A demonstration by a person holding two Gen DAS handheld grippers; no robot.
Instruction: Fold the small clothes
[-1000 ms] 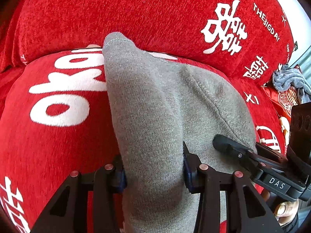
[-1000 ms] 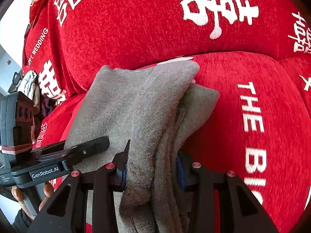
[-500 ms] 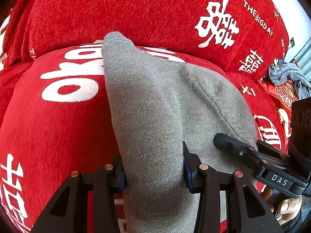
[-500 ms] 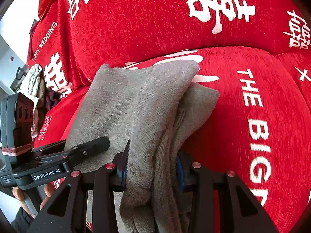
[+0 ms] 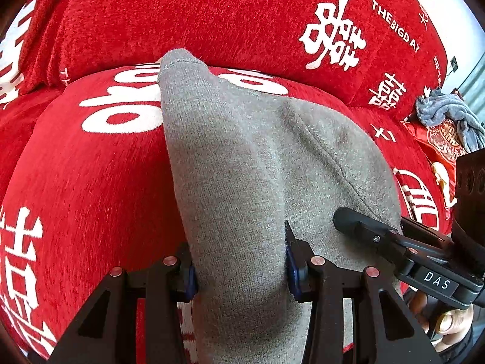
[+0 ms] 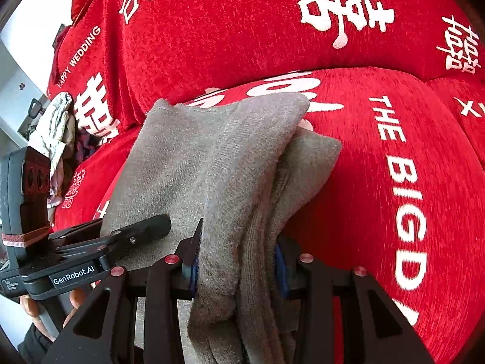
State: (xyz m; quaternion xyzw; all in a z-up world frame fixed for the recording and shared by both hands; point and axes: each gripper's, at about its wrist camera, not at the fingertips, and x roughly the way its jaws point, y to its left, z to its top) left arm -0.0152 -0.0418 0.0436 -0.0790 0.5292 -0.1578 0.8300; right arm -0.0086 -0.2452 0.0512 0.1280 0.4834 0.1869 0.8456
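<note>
Left wrist view: left gripper (image 5: 241,261) clamped on a thick bunch of the grey garment (image 5: 242,157), cloth filling the gap between both pads. Beyond the fingers, garment stretching forward to a rounded tip over the red sofa cover (image 5: 91,188). To the right of the fingers, right gripper (image 5: 363,227) reaching in against the same cloth. Far right, a grey rag (image 5: 445,112) well apart.

Right wrist view: right gripper (image 6: 236,261) pinching several stacked layers of the grey garment (image 6: 212,166), folded edges showing between the pads and hanging below them. Left of the fingers, left gripper (image 6: 142,227) lying on the cloth; ahead, a lower layer poking out to the right.

Step in hand, as a judgement: carrying a partly folded piece with 2 grips, layers already doubled. Next move likely calls for lowering onto the sofa cover with edges kept aligned, then letting go only once flat; risk of layers slipping apart if 1 side drops first.
</note>
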